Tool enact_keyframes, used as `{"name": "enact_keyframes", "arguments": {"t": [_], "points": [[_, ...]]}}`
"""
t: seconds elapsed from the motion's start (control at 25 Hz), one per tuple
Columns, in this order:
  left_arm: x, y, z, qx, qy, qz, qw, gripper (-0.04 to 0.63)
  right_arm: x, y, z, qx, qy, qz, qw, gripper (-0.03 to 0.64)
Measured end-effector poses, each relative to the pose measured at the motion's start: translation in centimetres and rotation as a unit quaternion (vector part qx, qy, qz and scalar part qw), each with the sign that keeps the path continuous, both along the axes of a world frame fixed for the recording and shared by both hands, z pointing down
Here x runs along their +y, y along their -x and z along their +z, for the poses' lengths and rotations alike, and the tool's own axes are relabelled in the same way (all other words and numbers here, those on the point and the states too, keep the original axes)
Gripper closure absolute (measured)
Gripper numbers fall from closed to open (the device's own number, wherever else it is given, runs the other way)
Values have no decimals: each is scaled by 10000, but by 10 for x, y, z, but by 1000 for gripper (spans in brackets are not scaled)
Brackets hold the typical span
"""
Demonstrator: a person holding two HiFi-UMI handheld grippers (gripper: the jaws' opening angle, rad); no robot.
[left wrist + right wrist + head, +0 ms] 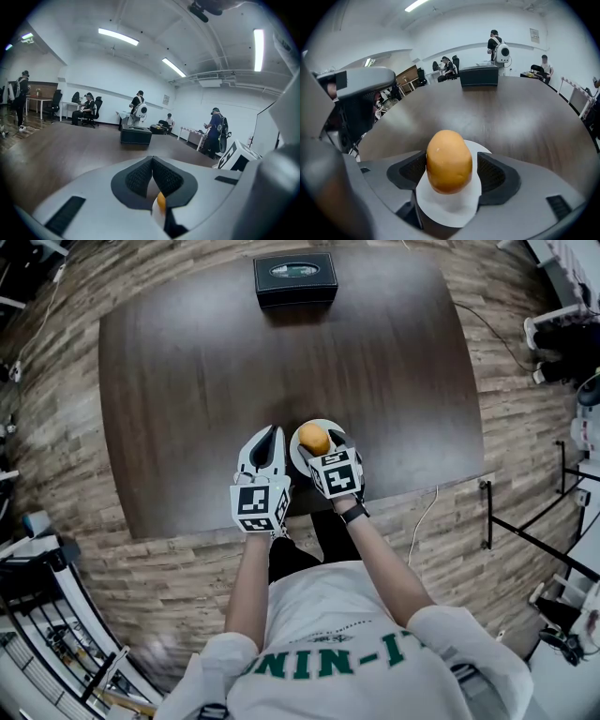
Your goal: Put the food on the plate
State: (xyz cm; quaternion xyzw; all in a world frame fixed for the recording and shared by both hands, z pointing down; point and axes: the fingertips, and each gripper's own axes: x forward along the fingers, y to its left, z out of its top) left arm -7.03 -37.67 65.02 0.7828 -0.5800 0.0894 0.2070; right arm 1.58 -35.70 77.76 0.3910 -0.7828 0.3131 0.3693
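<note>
The right tool (452, 172) is spread around the food (449, 157), a rounded orange-yellow lump like a small bun or potato. One pad lies close against its side. A strip of white shows between the lump and the other pad, so nothing is pinching it. The food stands on end on the small white plate (450, 213), roughly at its middle, near the person's edge of the dark wooden surface (234, 352). The left tool (152, 176) has its pads pressed together with nothing between them. It is held just beside the plate, on the plate's left. A black box (295, 279) sits well apart at the far end.

As I read it, the placing is all but done, and the step in hand is the release and retreat. To do it well, the jaws should be wide enough that neither pad drags on the lump. The tool should then draw back along its own line, toward the person, not sideways. A tall rounded piece standing on end may tip or roll off at a light nudge. The tool's lower parts seem to reach over the plate's rim, so lifting a little before pulling back should keep the plate from being caught and slid.
</note>
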Motion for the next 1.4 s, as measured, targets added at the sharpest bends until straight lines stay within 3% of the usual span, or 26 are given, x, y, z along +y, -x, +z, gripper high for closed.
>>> {"name": "enact_keyframes", "arguments": {"t": [0.24,0.52,1.04,1.4], "points": [[3,7,-3,-19,-19,-16,10000,580,0,0,-3,64,-90,85,9999,134],[9,13,-14,-28,-68,-61,10000,580,-1,-2,-30,-6,-379,118,9992,120],[15,21,-76,-29,-588,-77,9982,580,-11,-13,-131,-554,-1374,458,9879,267],[20,33,-134,-135,-874,-176,9959,580,-12,-17,-221,-924,-2300,612,9669,382]]}}
